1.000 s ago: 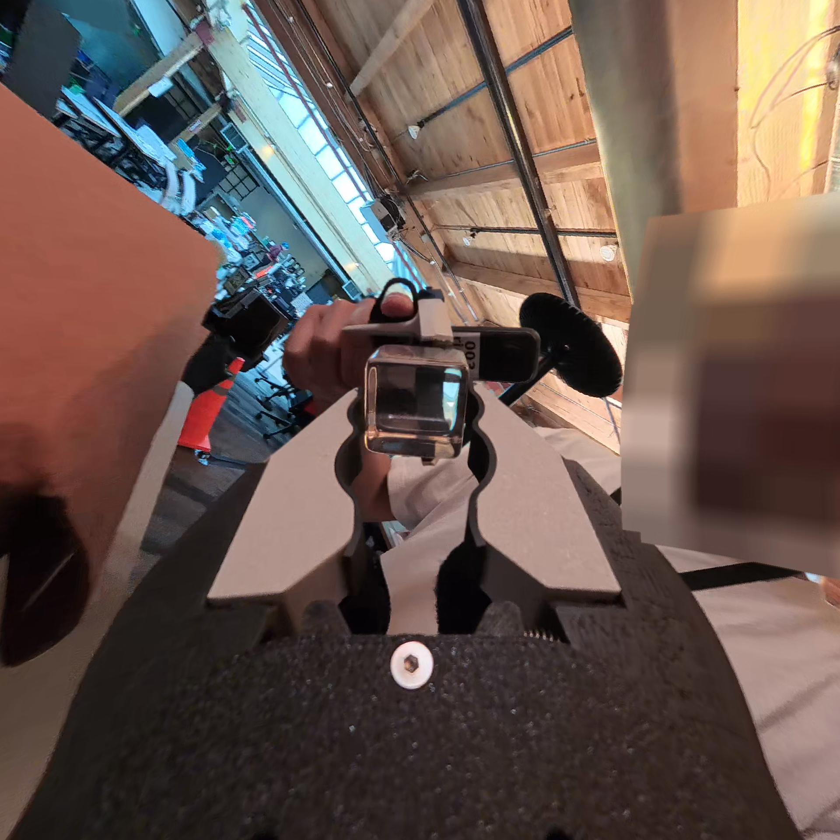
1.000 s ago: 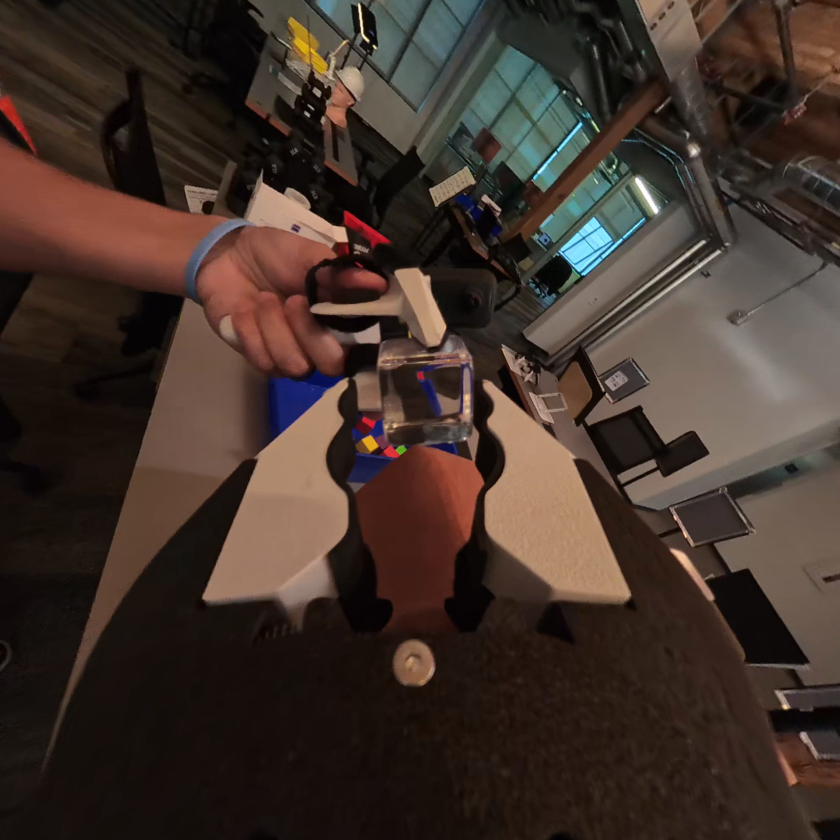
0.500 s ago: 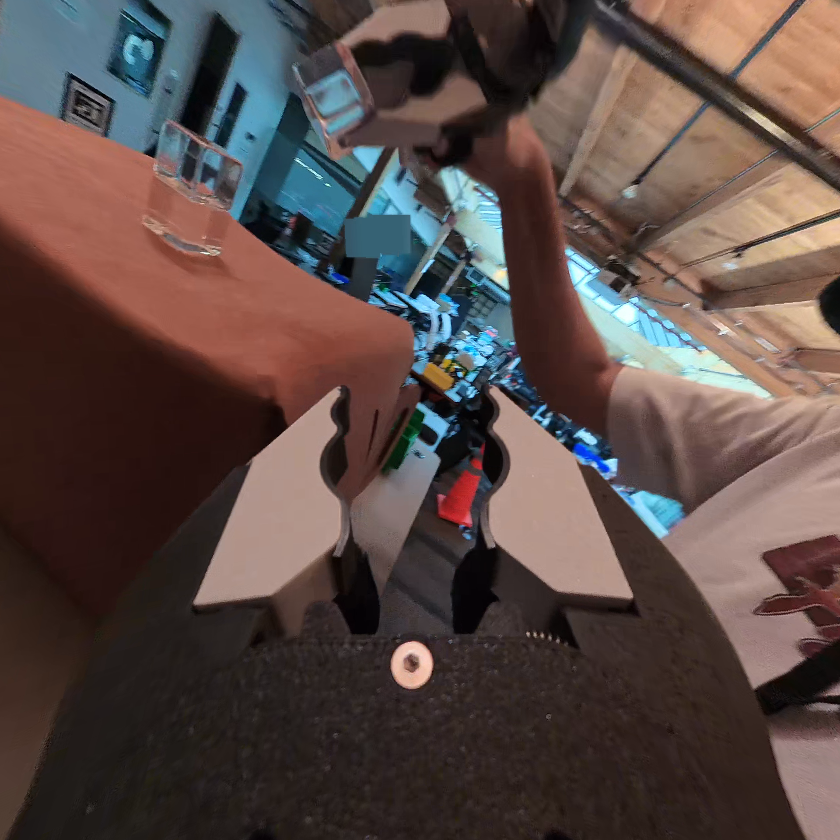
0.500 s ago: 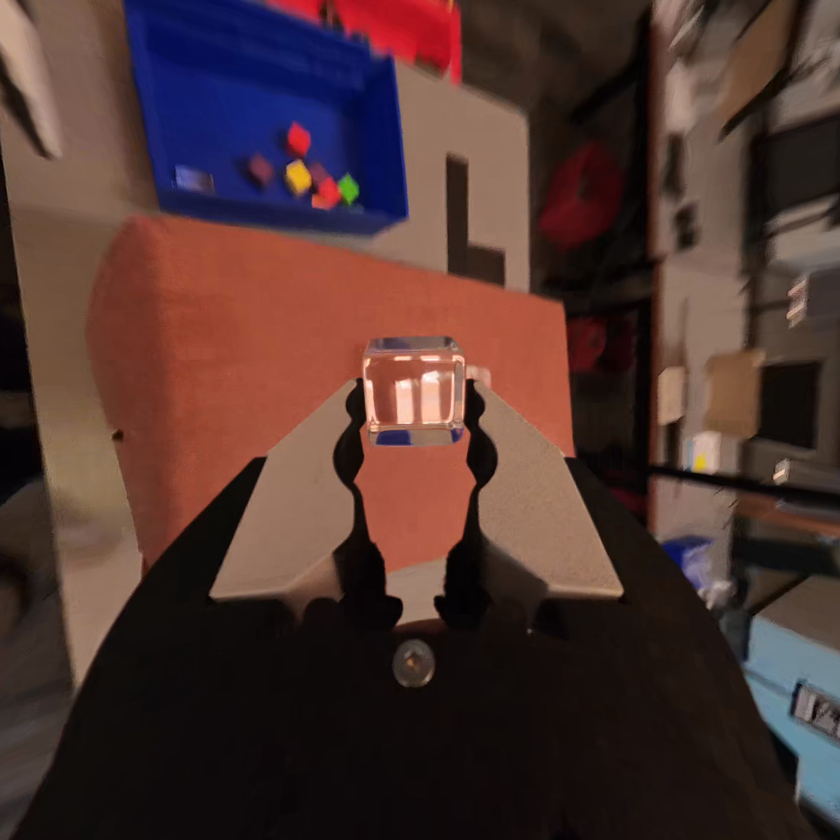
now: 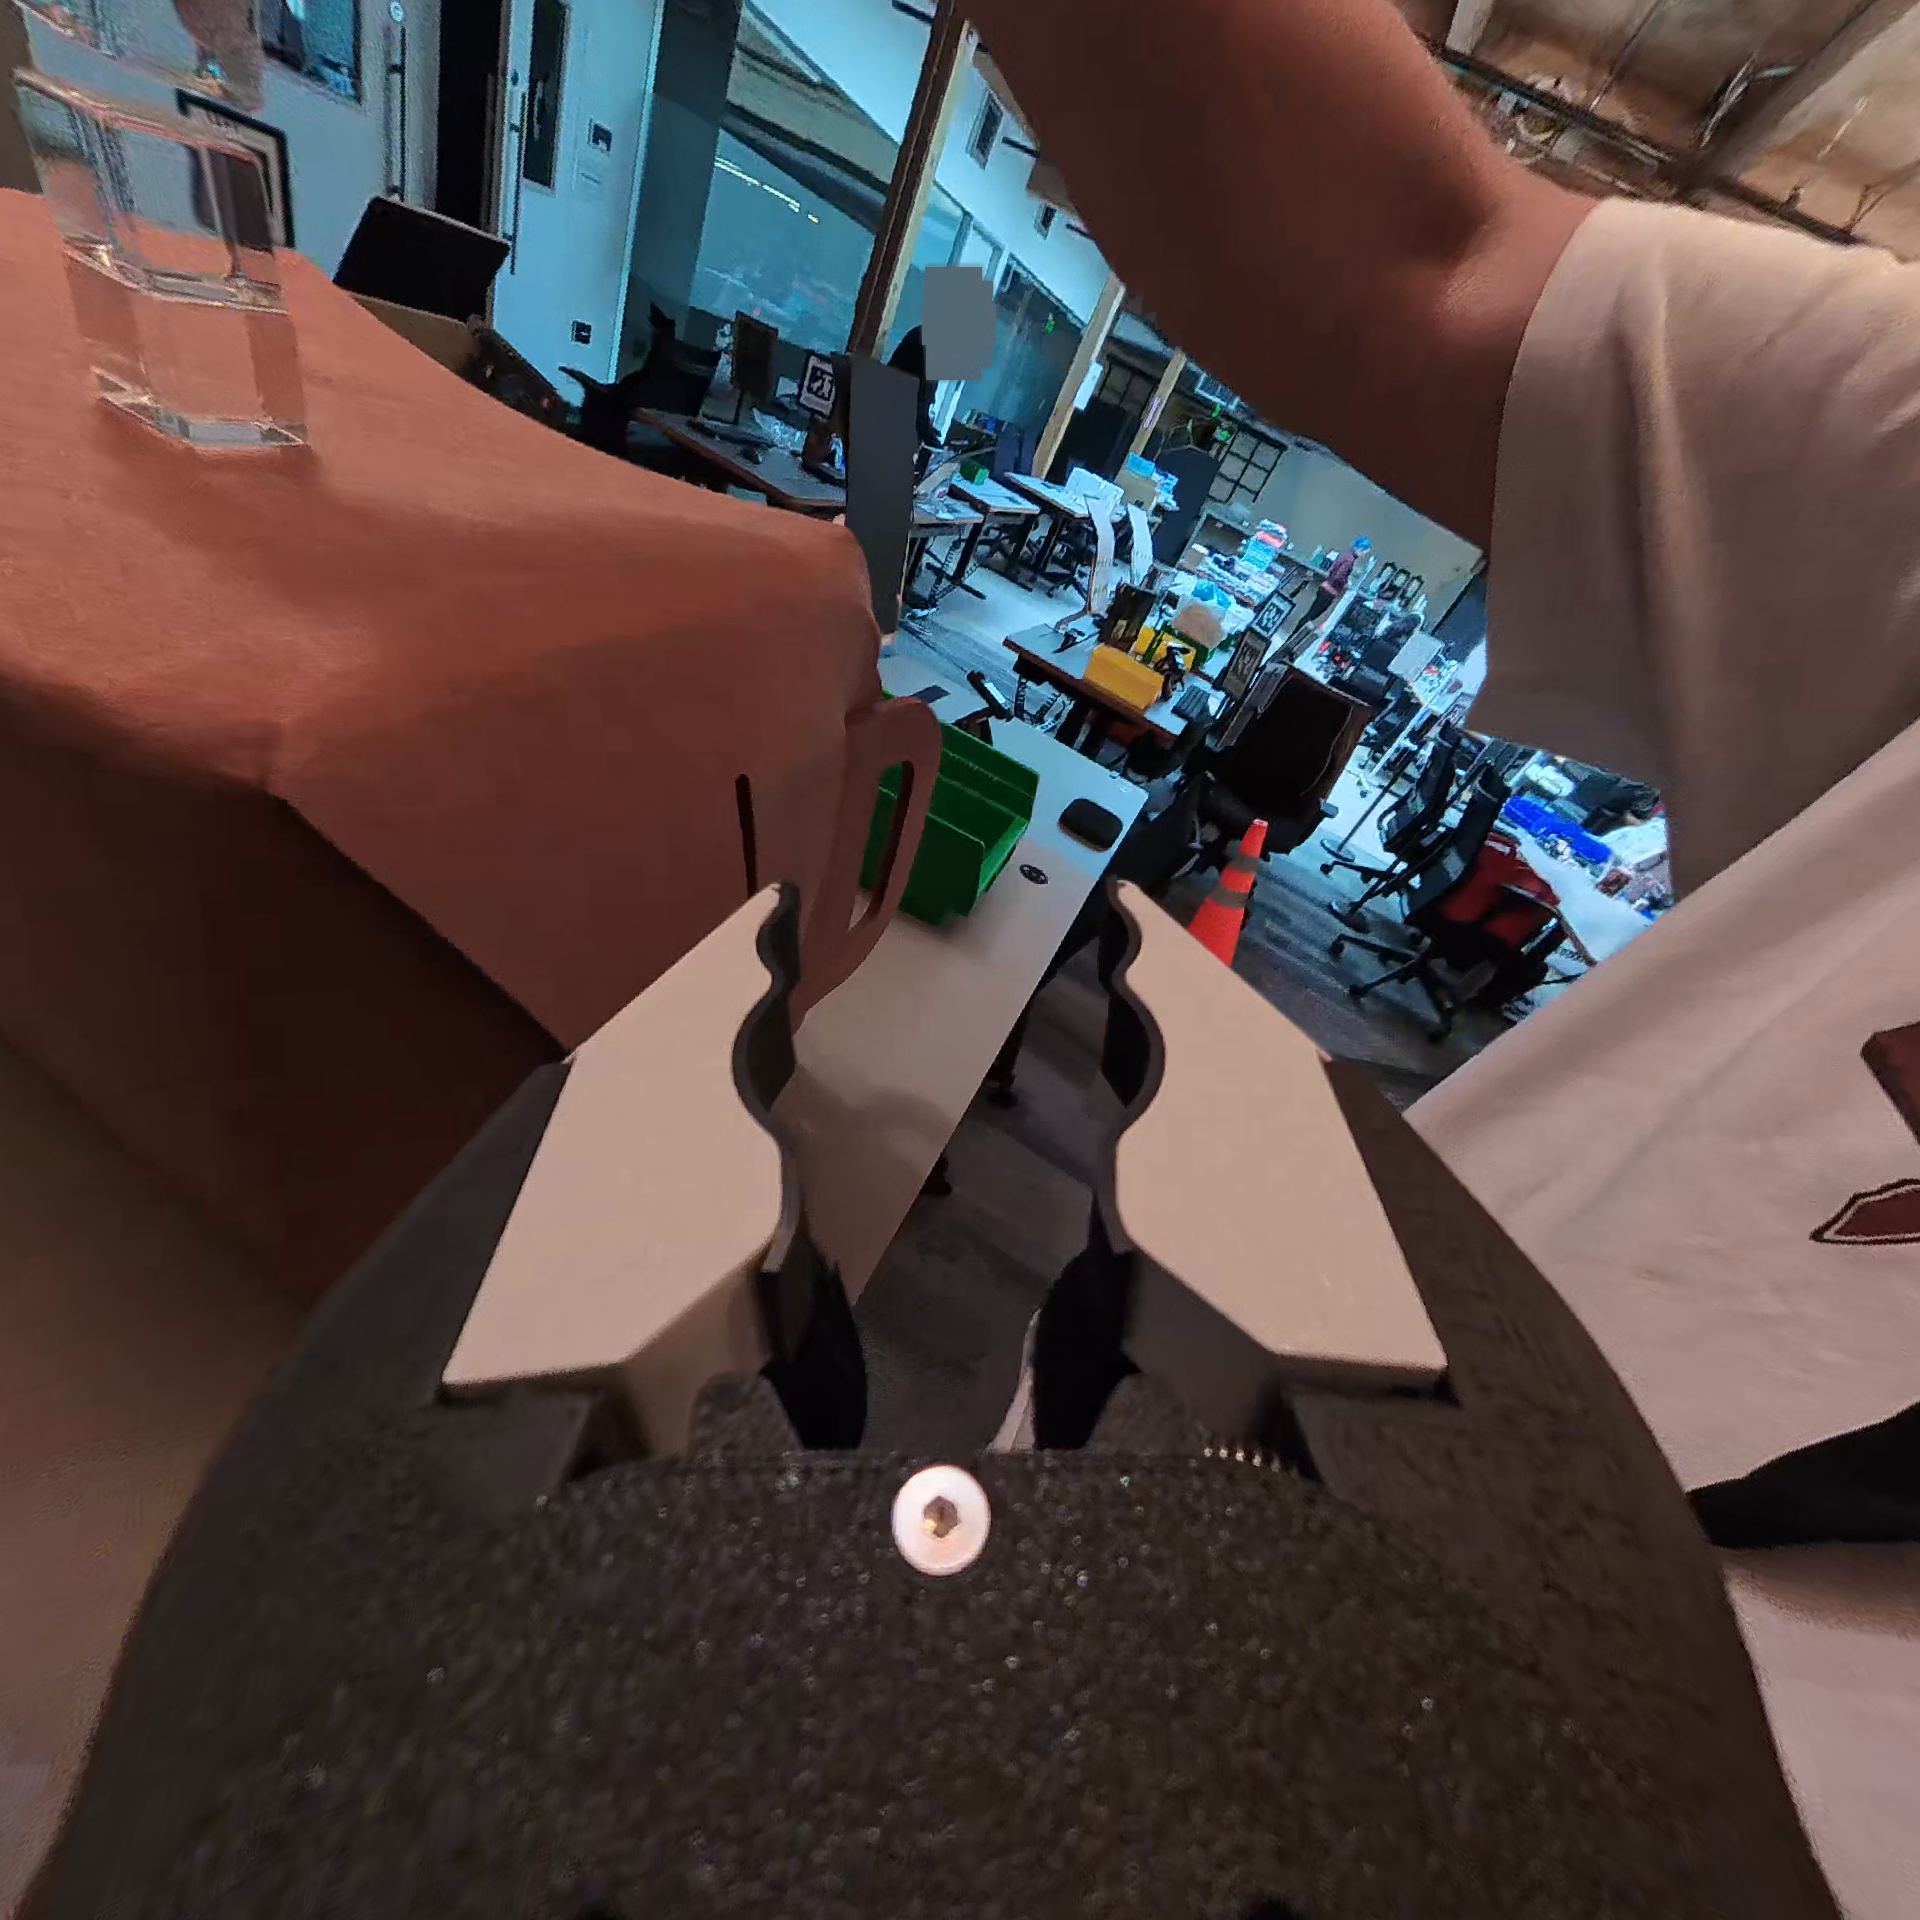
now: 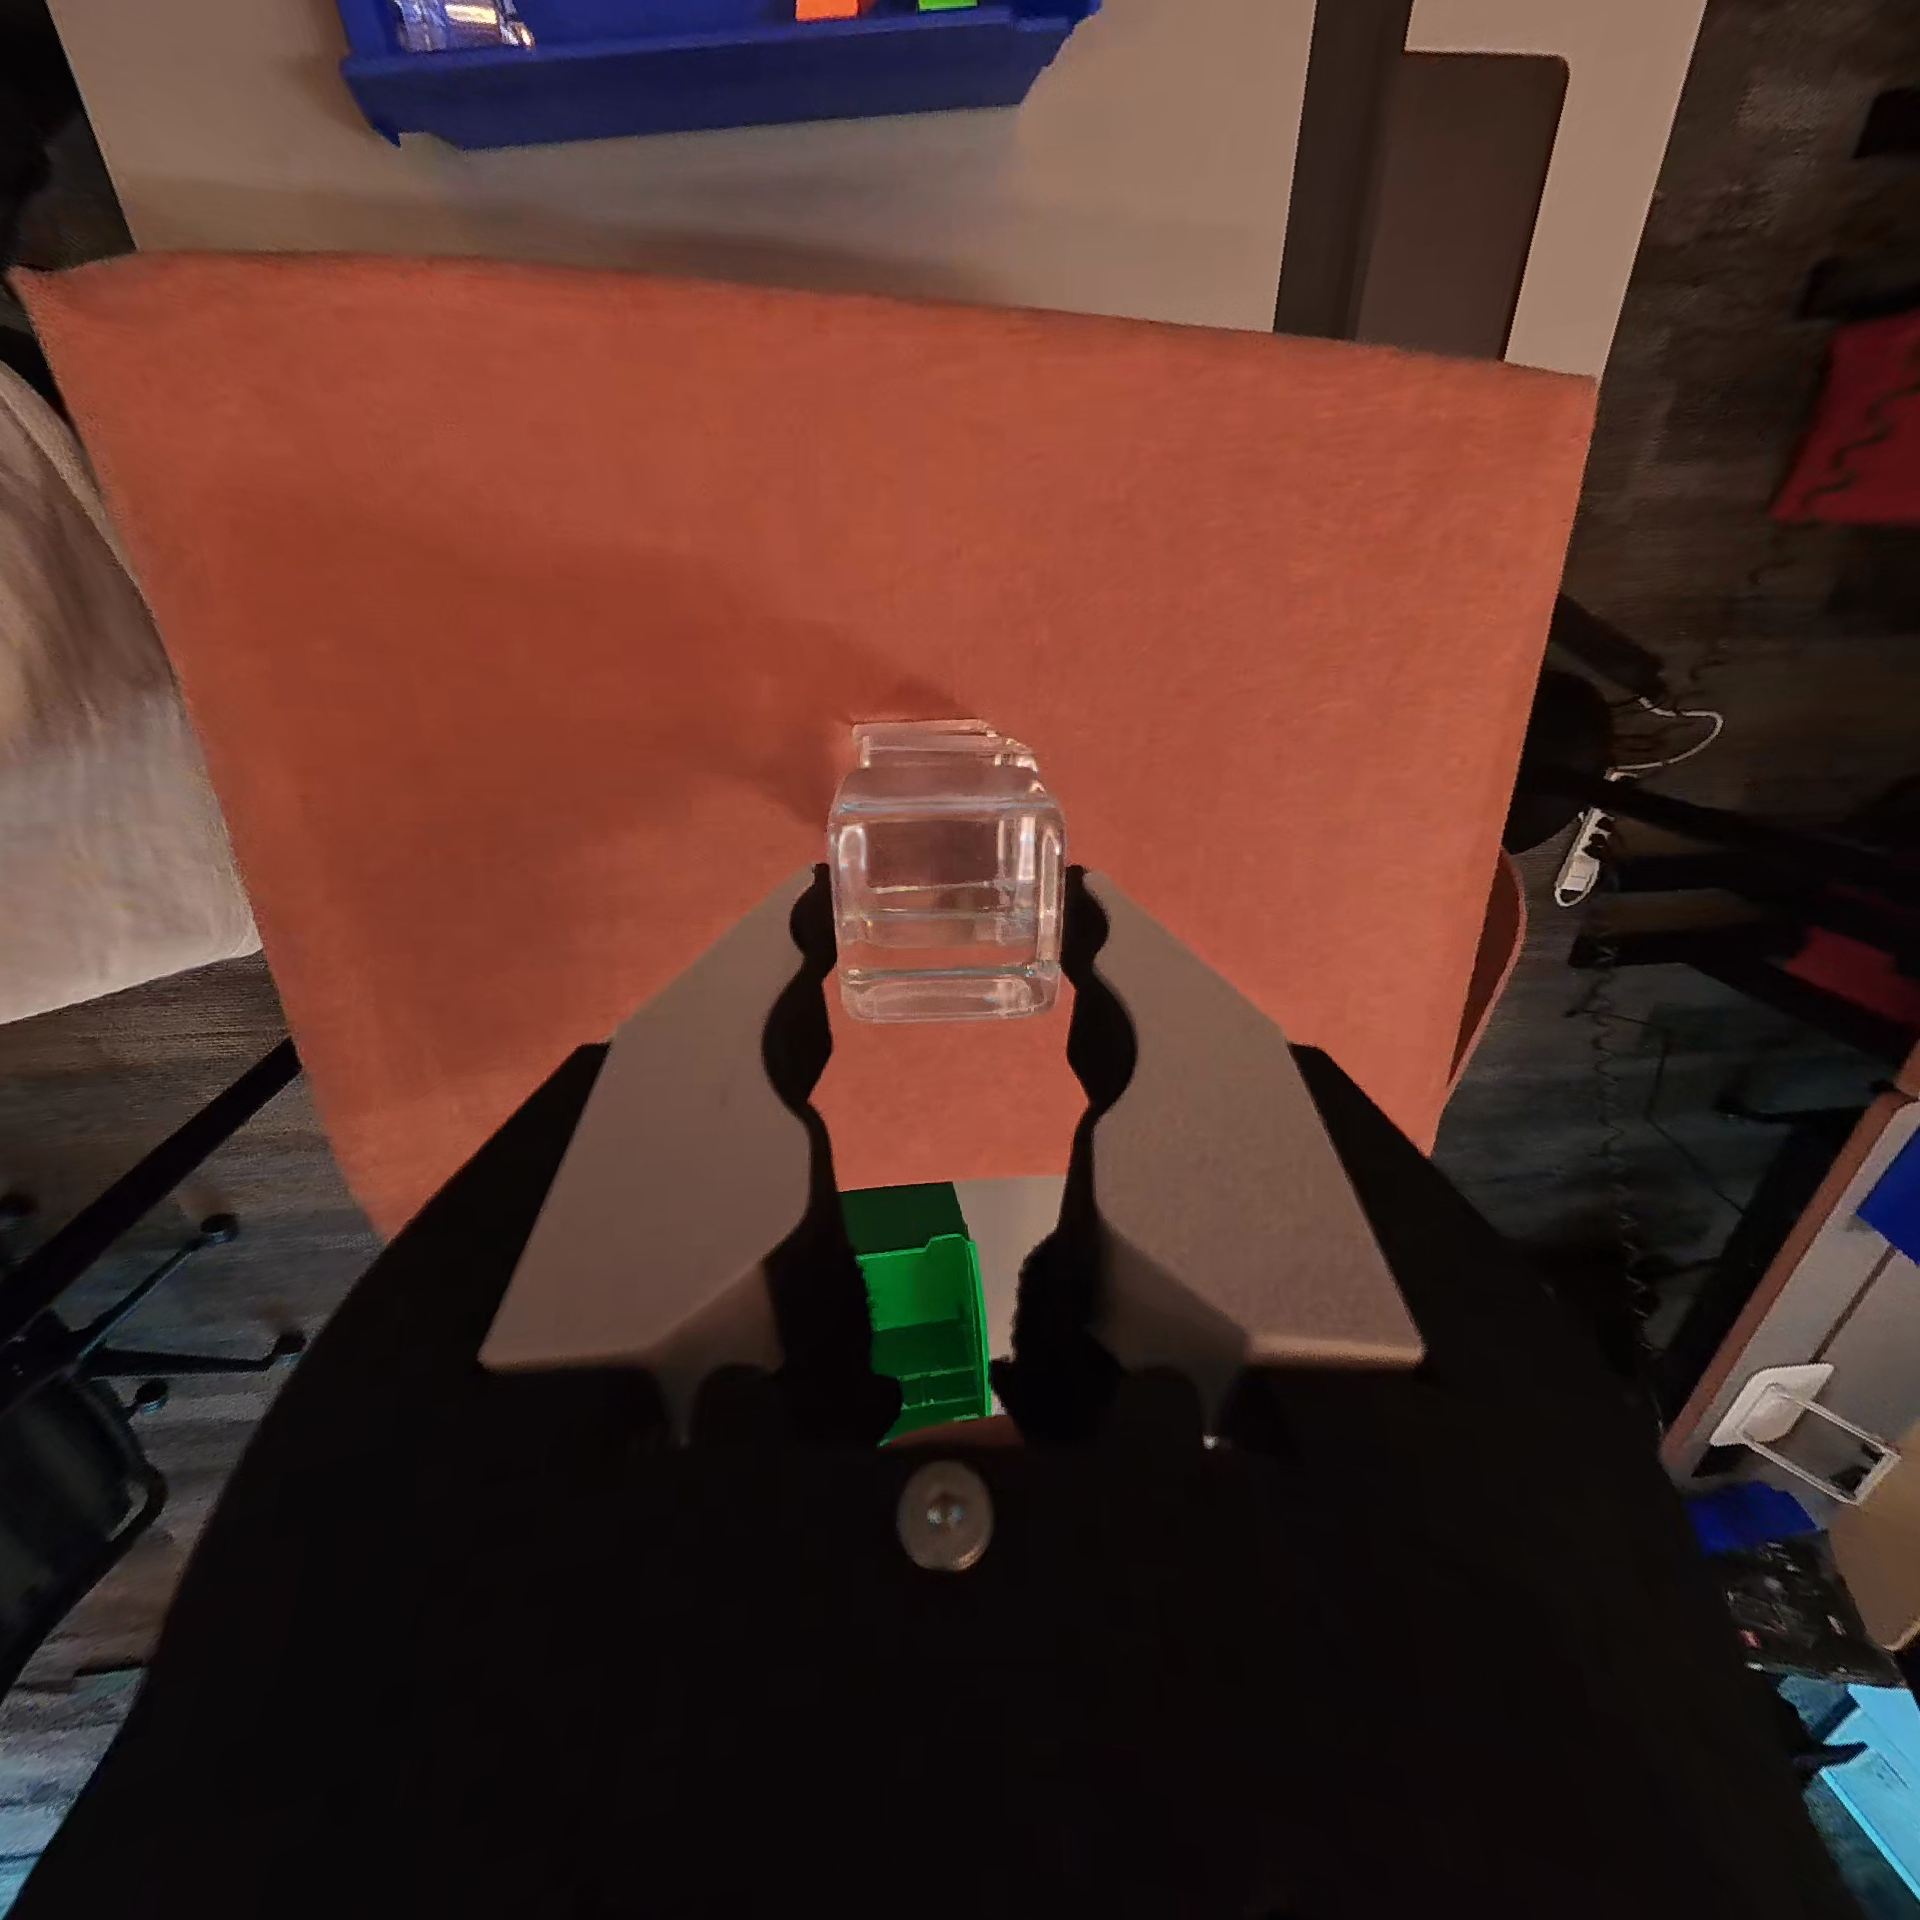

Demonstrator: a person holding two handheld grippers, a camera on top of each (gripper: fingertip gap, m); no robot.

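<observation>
Overhead, the right gripper (image 6: 948, 914) points down at an orange cloth (image 6: 520, 623) draped over a raised block, and its two grey fingers (image 6: 717, 1091) pinch a clear cube (image 6: 945, 909) by its left and right faces. Just beyond that cube, a second clear cube (image 6: 940, 743) rests on the cloth near its middle; the held cube hangs over it, and whether the two touch cannot be told from this angle. Past the far edge of the cloth lies a pale table (image 6: 727, 187), and on it, at the top edge of the view, a blue bin (image 6: 675, 73) with small coloured pieces inside. Between the right fingers, below the cloth's near edge, a green bin (image 6: 920, 1299) shows. From the side, the left gripper (image 5: 945, 935) is held low beside the cloth-covered block, fingers (image 5: 665, 1143) spread apart with nothing between them, aimed past the block's corner toward the green bin (image 5: 956, 831) on the table (image 5: 914, 1049). At the upper left of that view a clear cube (image 5: 177, 281) stands on the cloth (image 5: 416, 582), well apart from the left gripper. A person's bare arm (image 5: 1299, 208) in a white sleeve crosses the top of the left view, above the block.
</observation>
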